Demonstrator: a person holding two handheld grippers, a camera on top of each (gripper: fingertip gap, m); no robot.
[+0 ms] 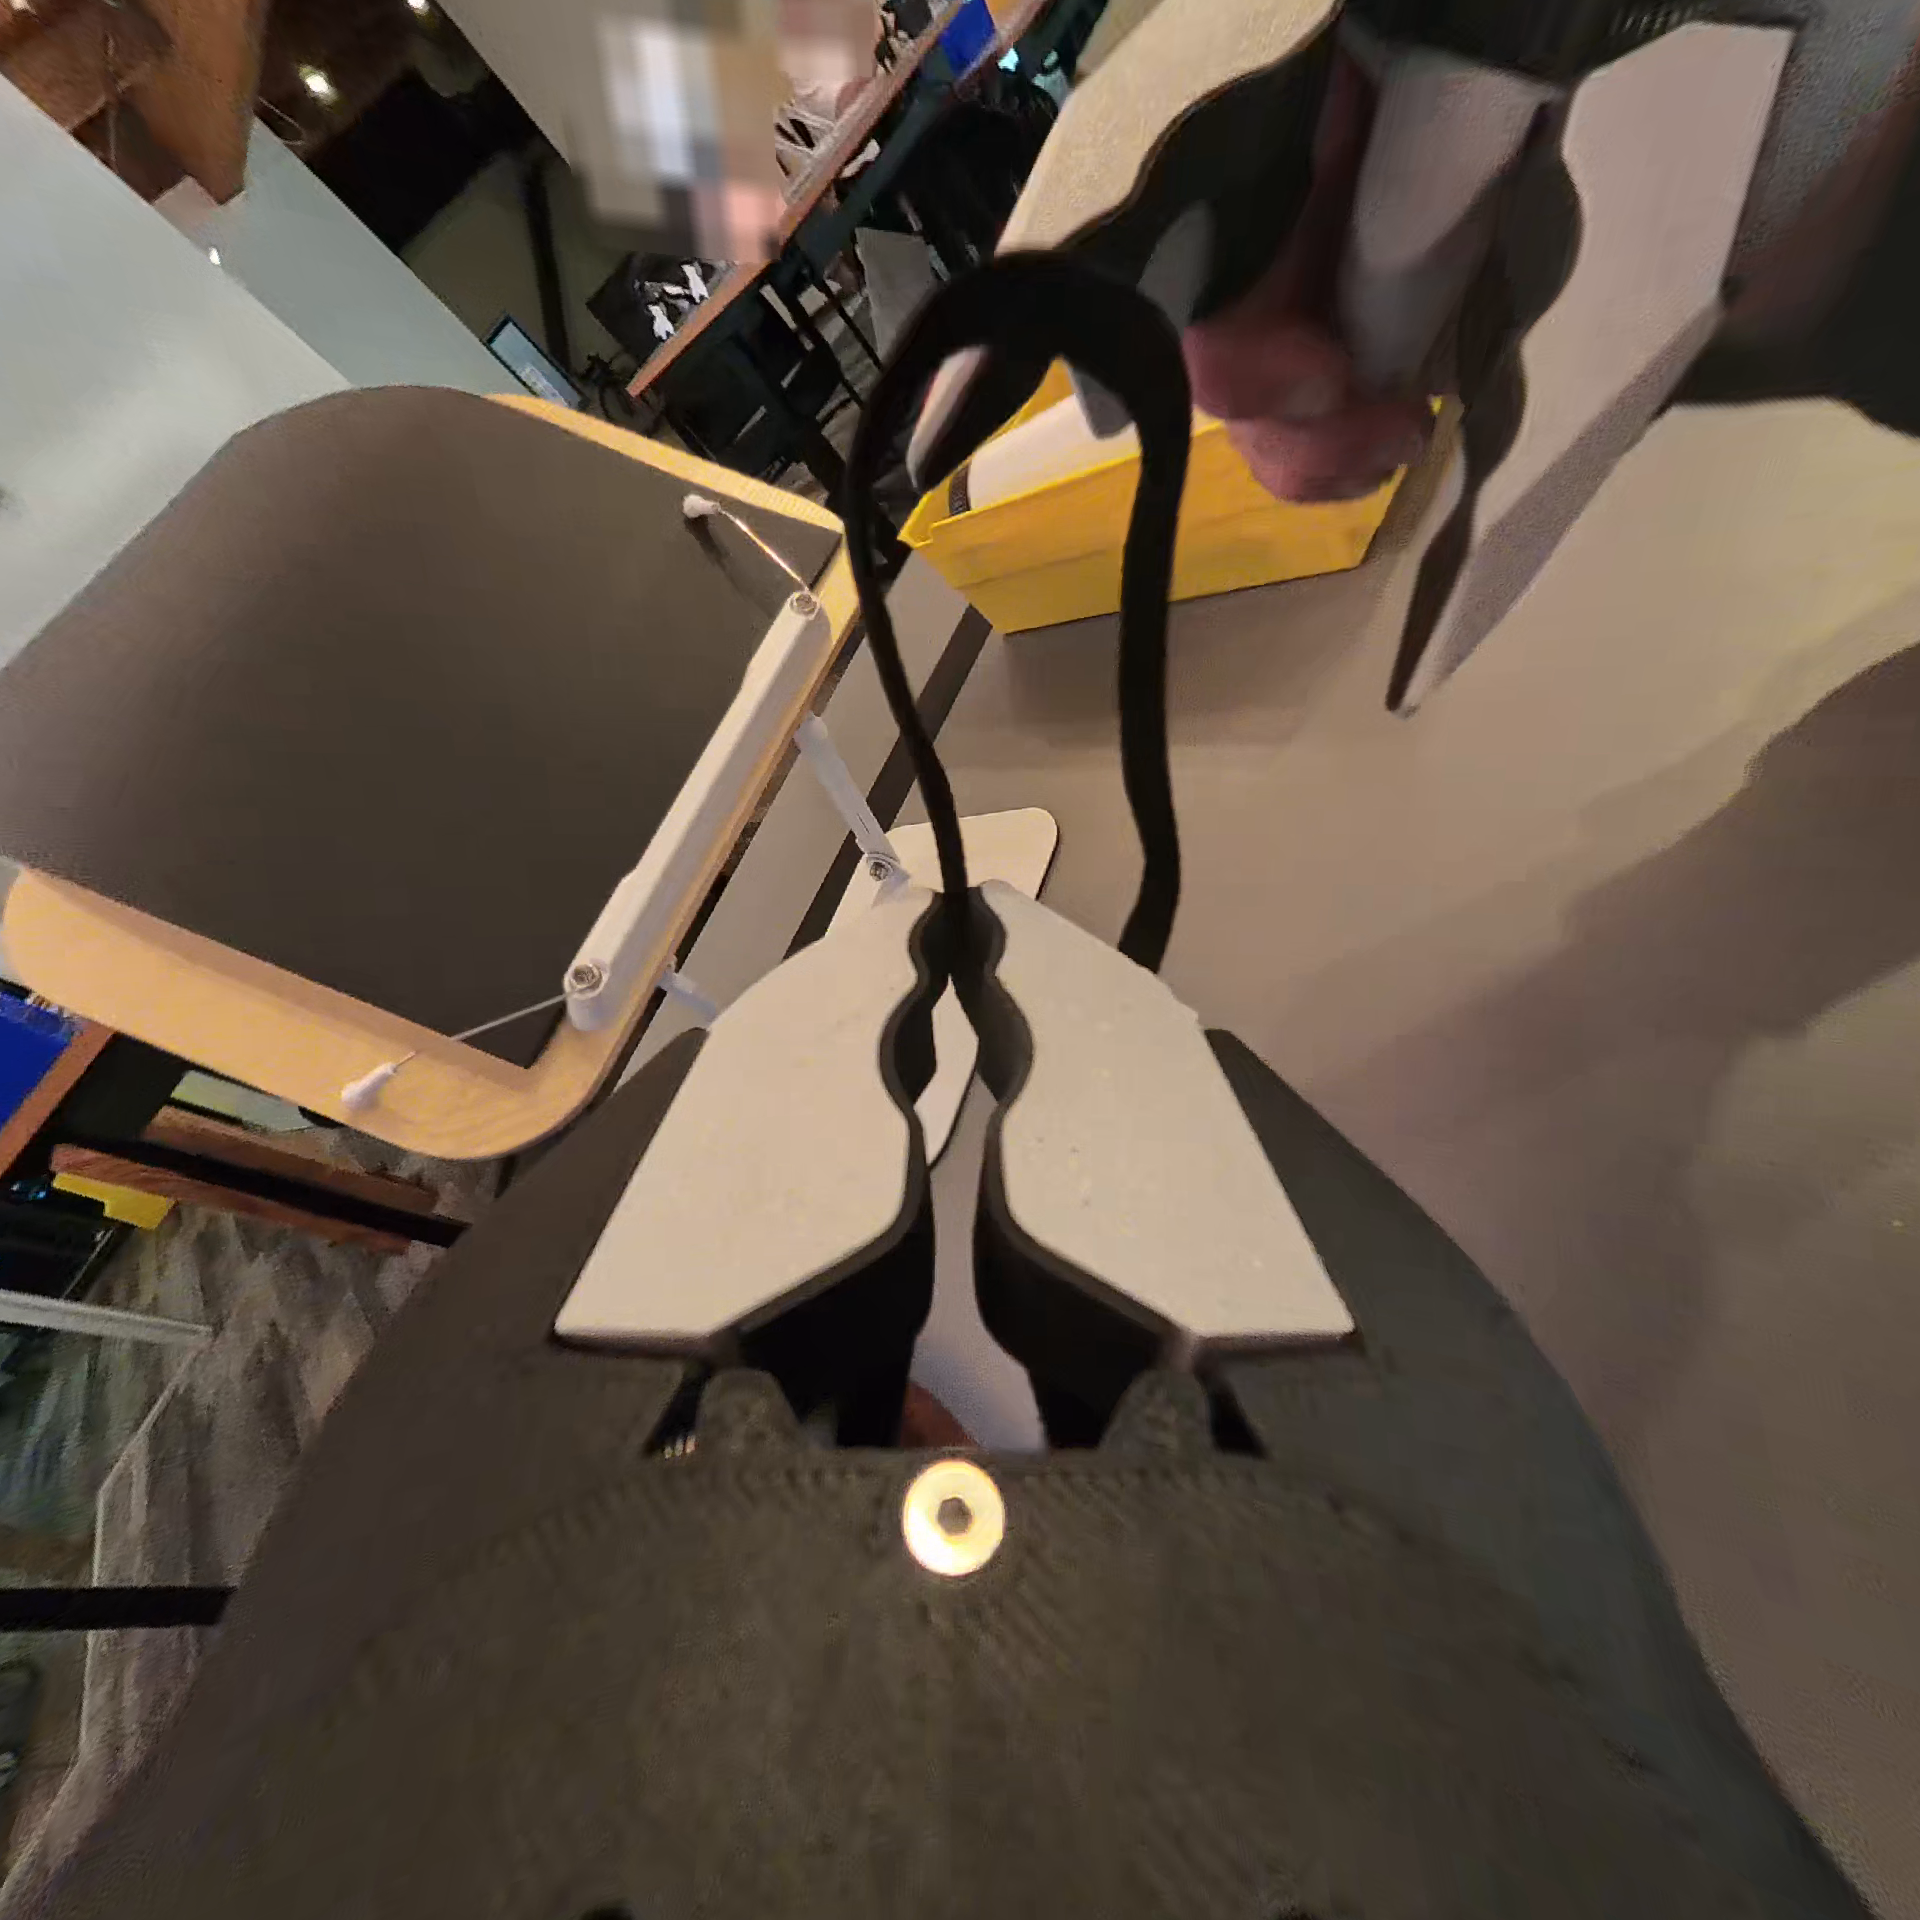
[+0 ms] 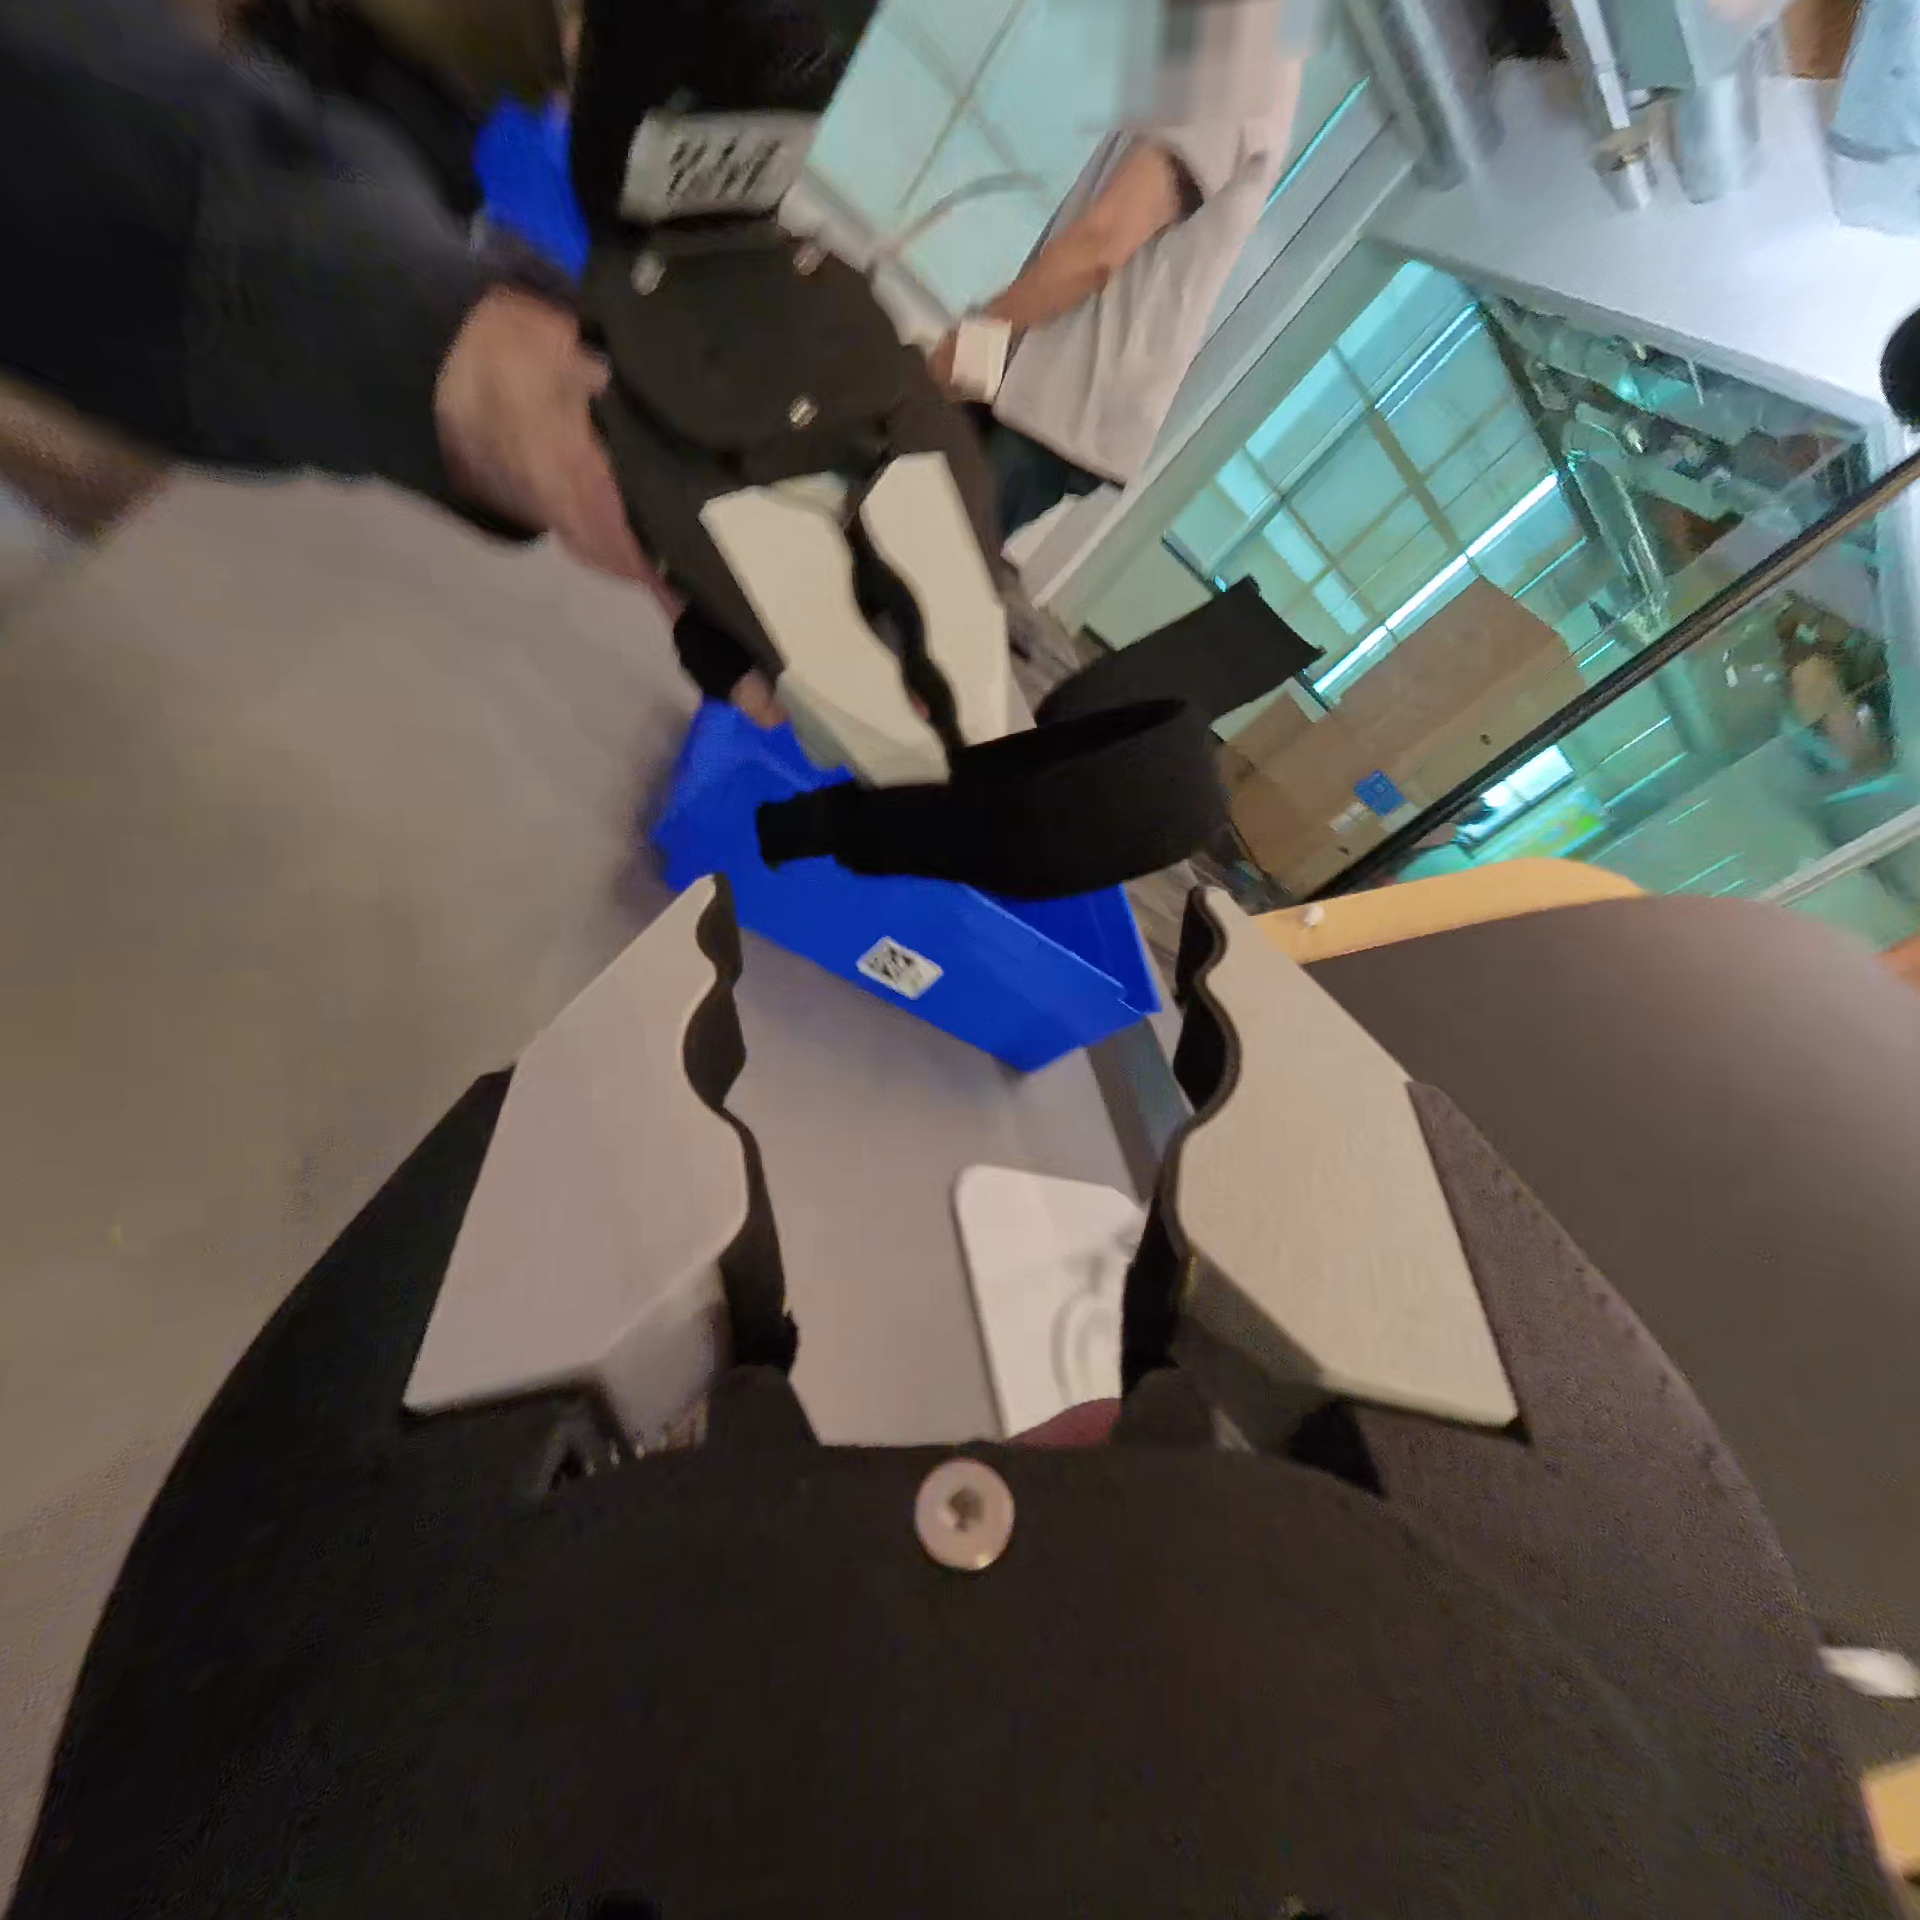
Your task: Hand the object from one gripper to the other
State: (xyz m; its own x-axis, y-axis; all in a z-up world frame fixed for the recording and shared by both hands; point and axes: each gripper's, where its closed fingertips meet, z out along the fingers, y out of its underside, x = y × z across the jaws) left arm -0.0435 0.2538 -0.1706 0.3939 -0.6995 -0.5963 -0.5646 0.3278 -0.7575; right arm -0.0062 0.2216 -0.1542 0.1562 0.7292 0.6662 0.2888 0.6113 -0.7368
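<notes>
The object is a black fabric strap (image 1: 1153, 582), bent into a loop. My left gripper (image 1: 956, 914) is shut on one part of it, and the loop stands out beyond the fingertips. In the right wrist view the left gripper (image 2: 940, 743) holds the strap (image 2: 1039, 810) just beyond my right gripper (image 2: 956, 914), which is open and empty with jaws wide apart. The strap does not touch the right fingers. The right gripper's fingers (image 1: 1642, 260) show blurred at the top right of the left wrist view, close to the loop's top.
Below is a grey table (image 1: 1455, 935) with a white card (image 1: 1008, 842). A yellow bin (image 1: 1143, 540) and a blue bin (image 2: 987, 966) sit on it. A chair with a dark seat and wooden rim (image 1: 364, 675) stands beside it. A person in white (image 2: 1122, 343) stands behind.
</notes>
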